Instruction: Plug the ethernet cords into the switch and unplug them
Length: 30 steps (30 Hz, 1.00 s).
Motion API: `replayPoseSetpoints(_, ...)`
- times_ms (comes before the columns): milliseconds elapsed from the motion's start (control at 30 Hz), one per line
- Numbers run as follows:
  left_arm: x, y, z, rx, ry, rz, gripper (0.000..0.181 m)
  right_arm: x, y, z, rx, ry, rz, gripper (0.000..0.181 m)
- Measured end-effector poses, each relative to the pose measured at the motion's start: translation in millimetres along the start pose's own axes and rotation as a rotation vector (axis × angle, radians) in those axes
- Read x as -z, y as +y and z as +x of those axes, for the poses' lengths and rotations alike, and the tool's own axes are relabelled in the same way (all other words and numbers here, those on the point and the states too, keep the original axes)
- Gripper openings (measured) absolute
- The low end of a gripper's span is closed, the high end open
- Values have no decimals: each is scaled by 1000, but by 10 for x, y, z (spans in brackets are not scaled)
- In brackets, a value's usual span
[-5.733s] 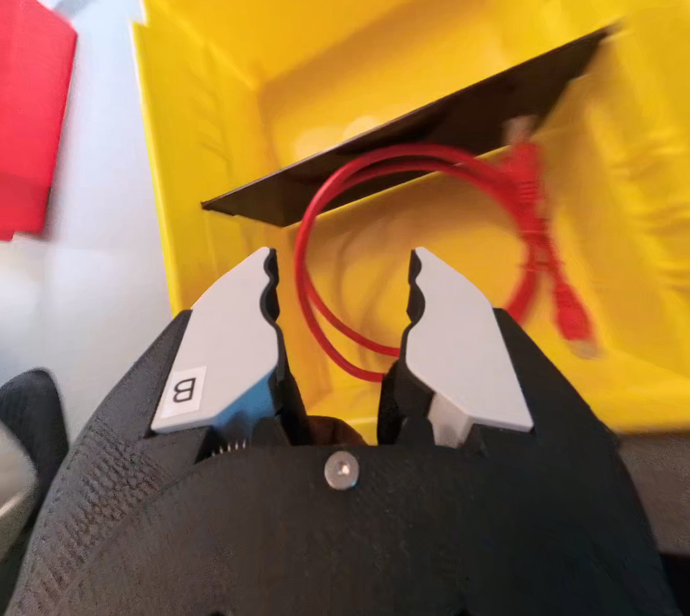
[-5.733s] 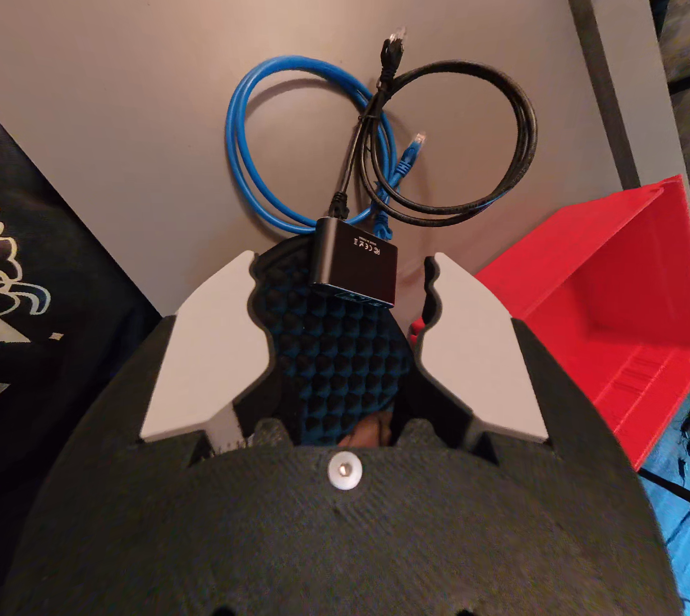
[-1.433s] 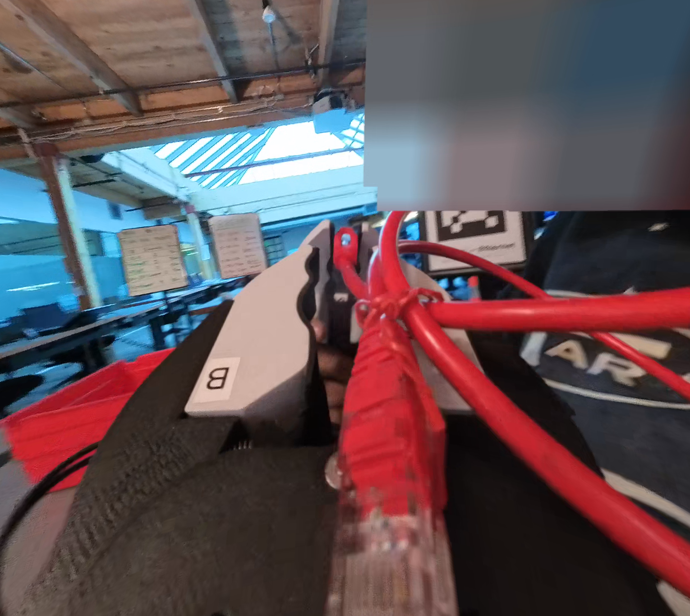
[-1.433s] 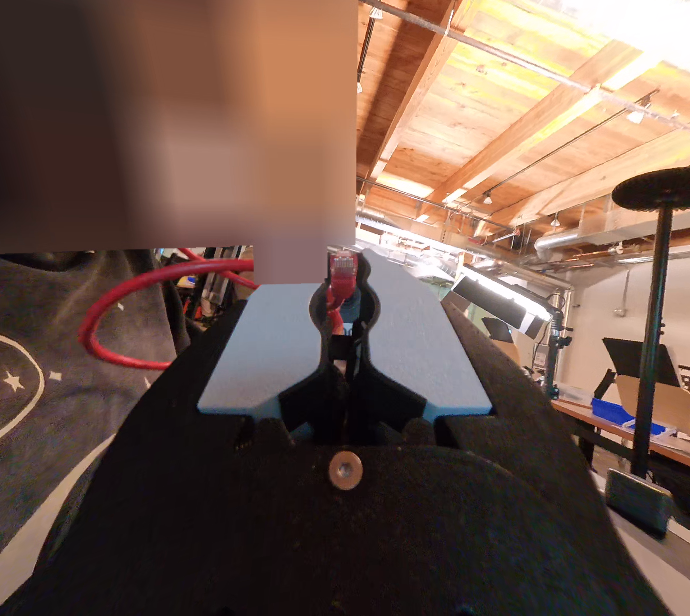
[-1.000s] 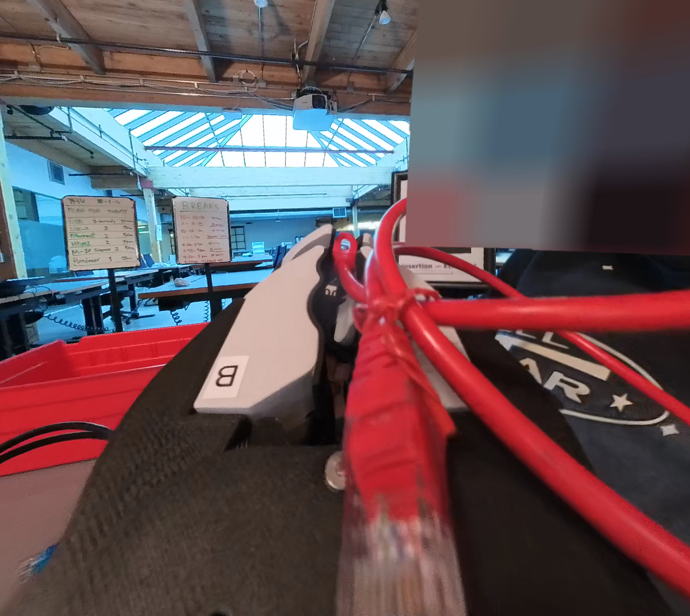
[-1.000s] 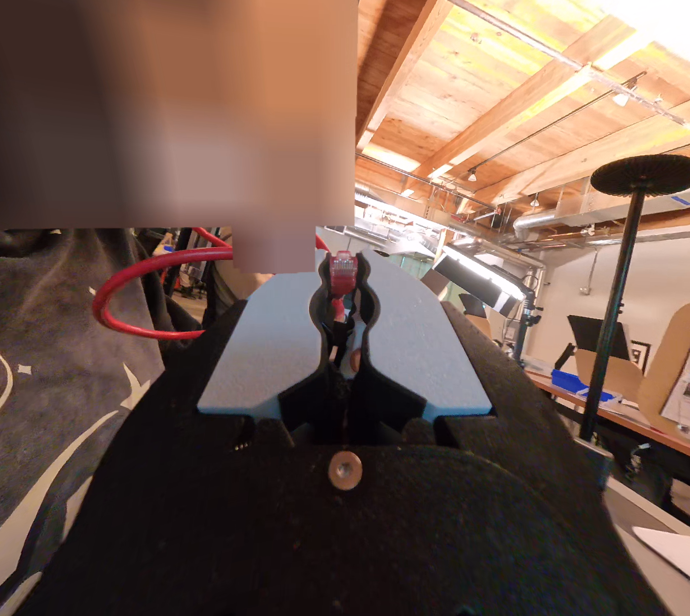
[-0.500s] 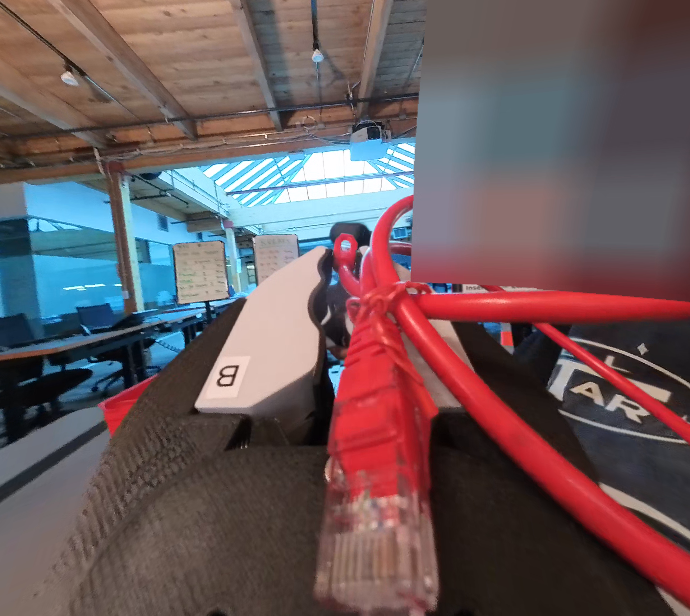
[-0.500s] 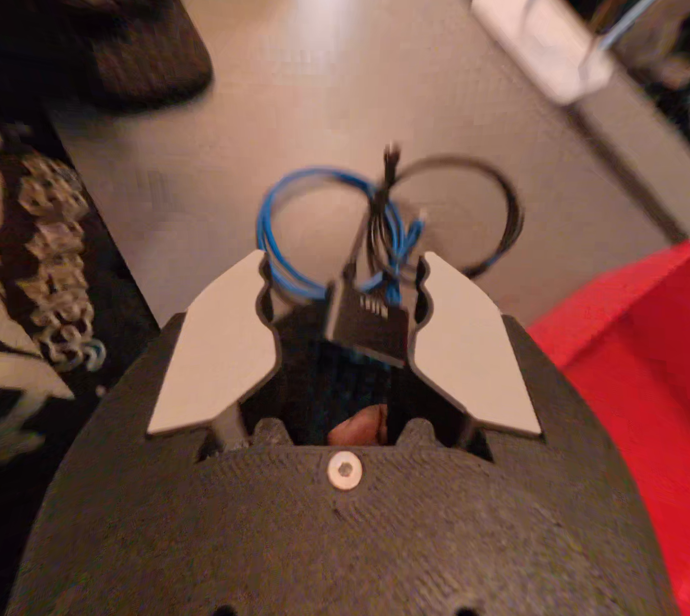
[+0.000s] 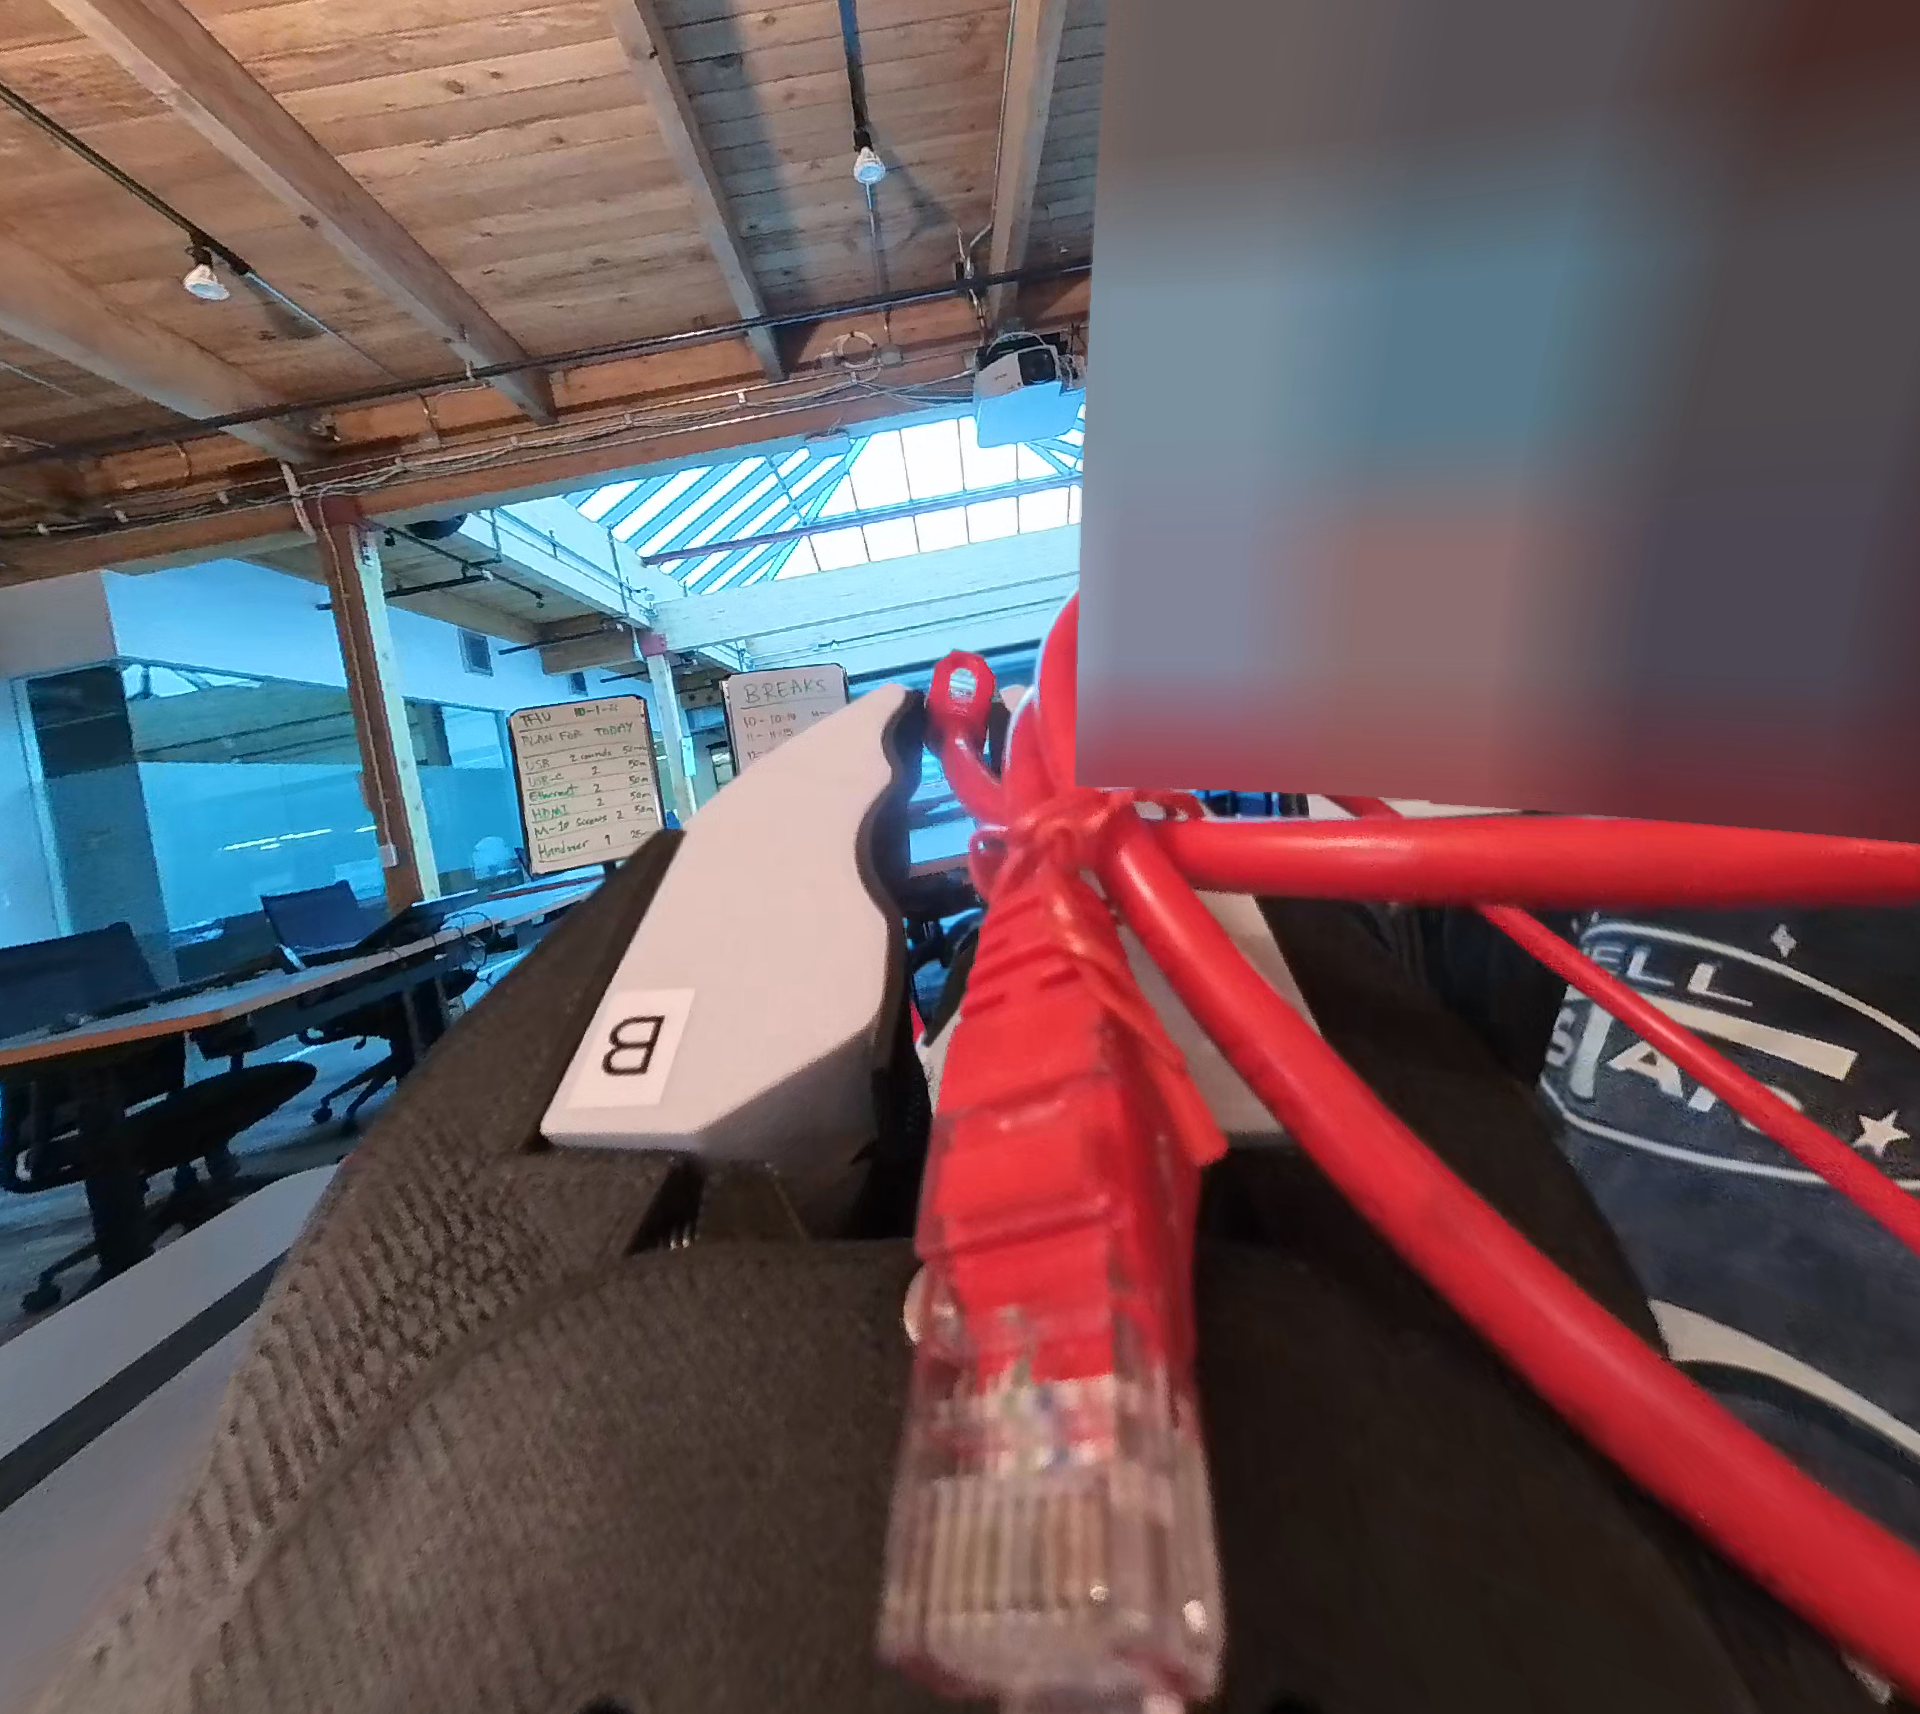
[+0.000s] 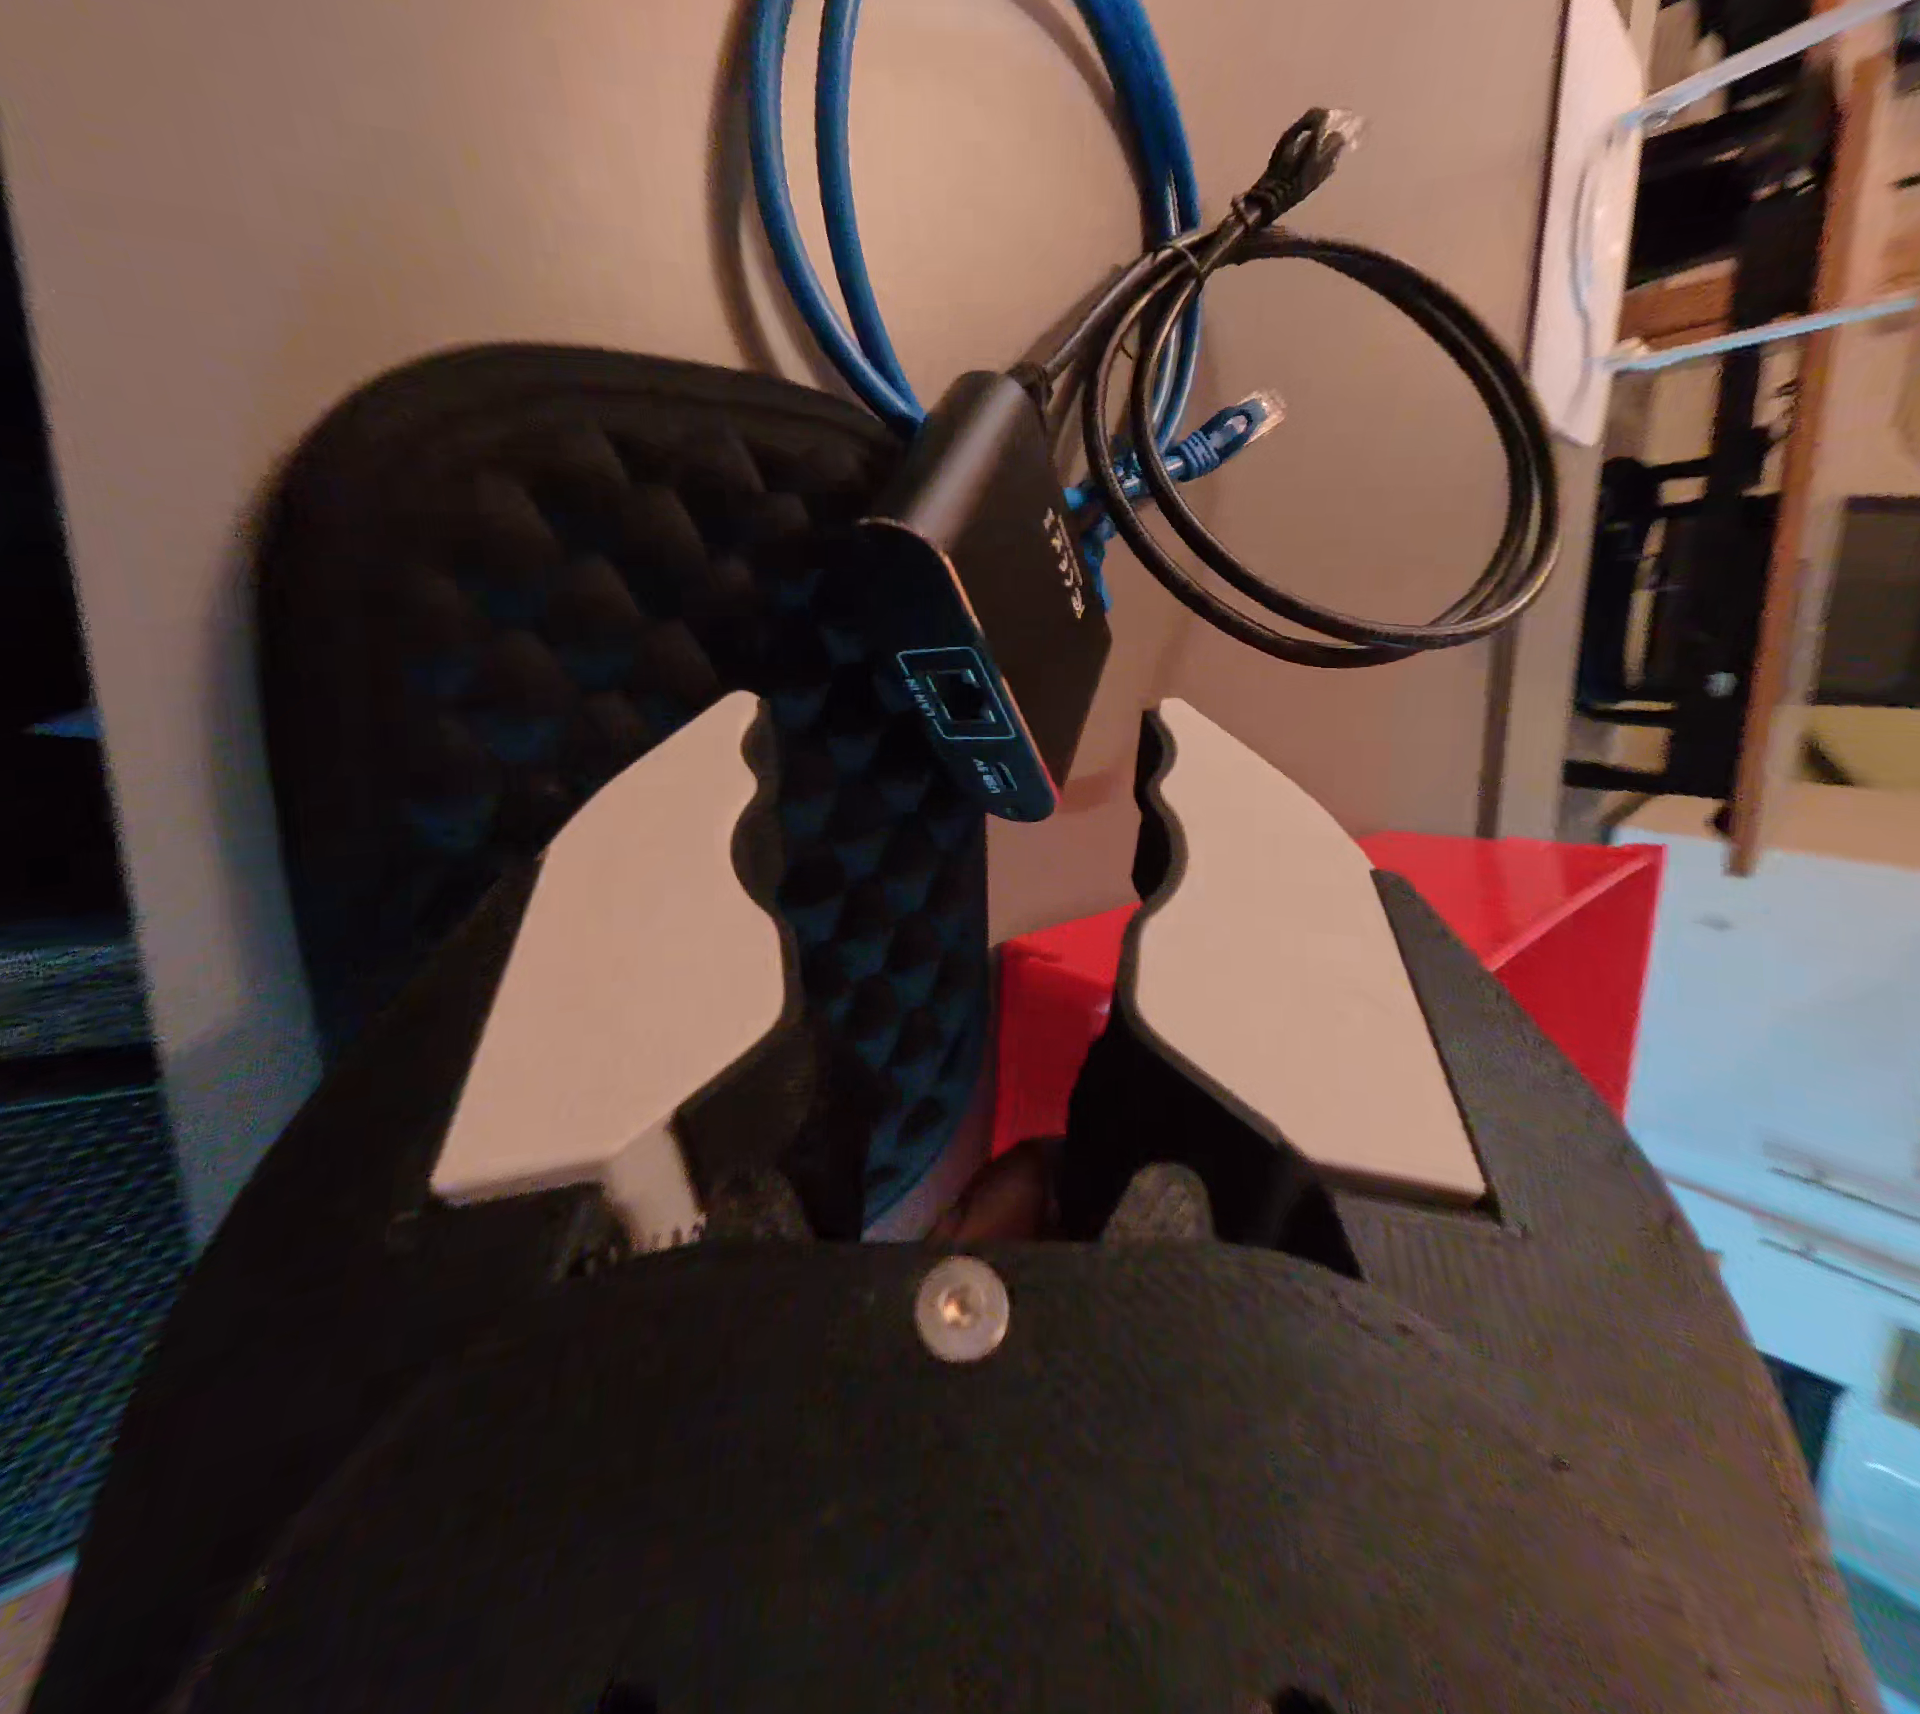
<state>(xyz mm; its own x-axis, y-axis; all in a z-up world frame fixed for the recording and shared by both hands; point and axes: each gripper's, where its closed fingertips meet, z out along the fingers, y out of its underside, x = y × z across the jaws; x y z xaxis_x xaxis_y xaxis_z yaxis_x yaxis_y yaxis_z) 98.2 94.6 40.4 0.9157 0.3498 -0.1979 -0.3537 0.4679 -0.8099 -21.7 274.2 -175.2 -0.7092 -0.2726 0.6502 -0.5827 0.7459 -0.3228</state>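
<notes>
A: Where did we have the red ethernet cord (image 9: 1299, 1134) at that point?

B: We had it pinched in our left gripper (image 9: 961, 729), whose fingers stood nearly closed on the cable loop. The gripper pointed up toward the wooden ceiling. One clear-tipped red plug (image 9: 1049, 1446) hung back toward the camera, over the gripper's body, so its long axis ran back along the fingers and away from anything we could plug it into.

A: And the switch?

B: The small black switch (image 10: 997, 563) lay just ahead of our right gripper (image 10: 945, 823), a little right of the gap between its tips and beyond them. That gripper was spread wide and held nothing. The switch sat tilted, one end on a black dimpled pad (image 10: 582, 584), with an empty port on the face turned toward us. The blue cord (image 10: 831, 137) and the black cord (image 10: 1475, 542) ran out of its far end onto the table (image 10: 416, 54).

A: So which gripper was nearer?

B: The right one, by far; we judged it would steady the switch body. We then needed to swing the left round until the red plug faced that near port.
</notes>
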Motion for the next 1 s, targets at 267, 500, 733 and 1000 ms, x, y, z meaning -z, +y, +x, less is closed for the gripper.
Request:
replayPoseSetpoints(267,-10,27,34,2,21,-3,12,-259,-43,37,90,79,140,33)
replayPoseSetpoints(500,-28,123,86,-19,35,-47,13,-221,-146,85,88,194,146,26)
replayPoseSetpoints(733,-3,168,118,-46,40,-75,12,-178,-625,-129,-51,269,-146,26)
replayPoseSetpoints(1000,26,122,113,-34,45,-53,13,-217,-753,-332,-294,-87,-12,76)
